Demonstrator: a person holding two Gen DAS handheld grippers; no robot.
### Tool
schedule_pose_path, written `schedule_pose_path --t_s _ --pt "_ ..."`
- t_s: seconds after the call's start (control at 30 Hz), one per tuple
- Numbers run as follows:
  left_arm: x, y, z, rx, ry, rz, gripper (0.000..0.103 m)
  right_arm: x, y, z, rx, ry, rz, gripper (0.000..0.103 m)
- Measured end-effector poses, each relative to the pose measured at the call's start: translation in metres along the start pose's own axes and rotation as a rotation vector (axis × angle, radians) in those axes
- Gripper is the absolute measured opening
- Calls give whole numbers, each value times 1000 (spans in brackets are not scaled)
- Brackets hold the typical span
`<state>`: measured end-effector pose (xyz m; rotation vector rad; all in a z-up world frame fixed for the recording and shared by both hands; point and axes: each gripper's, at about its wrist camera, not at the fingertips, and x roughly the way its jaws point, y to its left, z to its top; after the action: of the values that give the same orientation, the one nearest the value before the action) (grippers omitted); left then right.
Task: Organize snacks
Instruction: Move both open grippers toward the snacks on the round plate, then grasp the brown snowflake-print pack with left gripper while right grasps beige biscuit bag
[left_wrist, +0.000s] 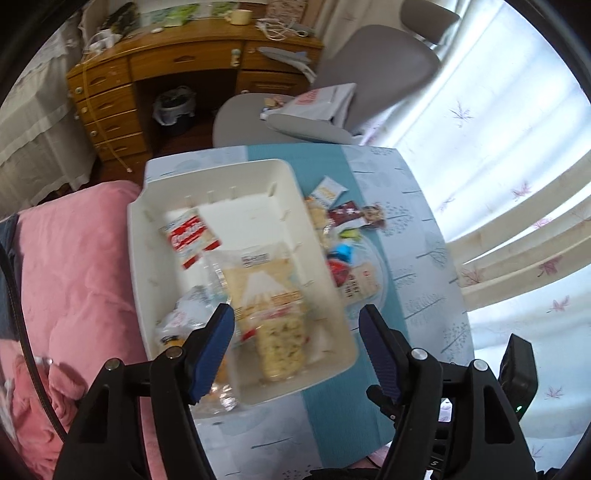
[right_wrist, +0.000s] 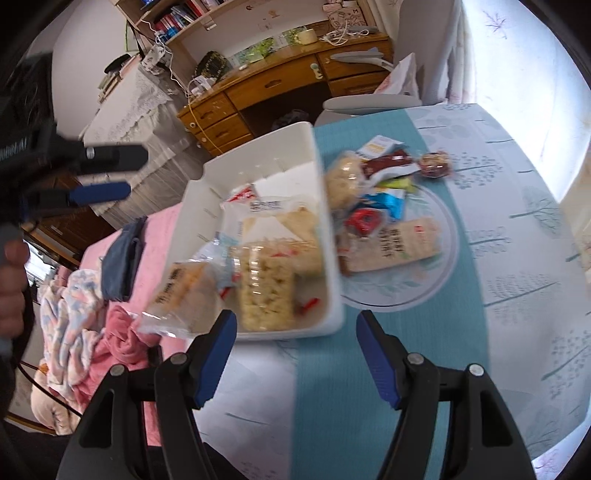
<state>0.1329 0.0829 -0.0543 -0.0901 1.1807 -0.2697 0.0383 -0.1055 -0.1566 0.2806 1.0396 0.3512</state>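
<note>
Bin (left_wrist: 280, 177) holds snack packs (left_wrist: 269, 295); plate (right_wrist: 439, 273) more; both tools wide, empty

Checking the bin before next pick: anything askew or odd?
Yes. A clear bag of pale snacks hangs over the near-left rim of the white plastic bin, partly outside it. More wrapped snacks sit piled on the glass plate alongside. No spill or damage visible.
</note>
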Motion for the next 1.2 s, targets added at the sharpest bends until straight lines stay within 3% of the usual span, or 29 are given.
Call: schedule_pose_path --t_s 0.4,0.47,0.83,1.0,1.2 --pt "40 -72 45 134 89 66 69 -7 -66 14 -73 36 -40 69" --pt "52 -87 55 170 108 91 69 -6 -73 17 -102 37 -37 79" --pt "127 -143 102 338 211 194 69 12 -91 42 -469 -22 -51 81" --pt "173 -152 117 374 283 215 69 31 -90 47 -661 -44 -44 81" --pt "226 -152 125 404 369 257 69 60 -92 51 -791 -31 -22 81"
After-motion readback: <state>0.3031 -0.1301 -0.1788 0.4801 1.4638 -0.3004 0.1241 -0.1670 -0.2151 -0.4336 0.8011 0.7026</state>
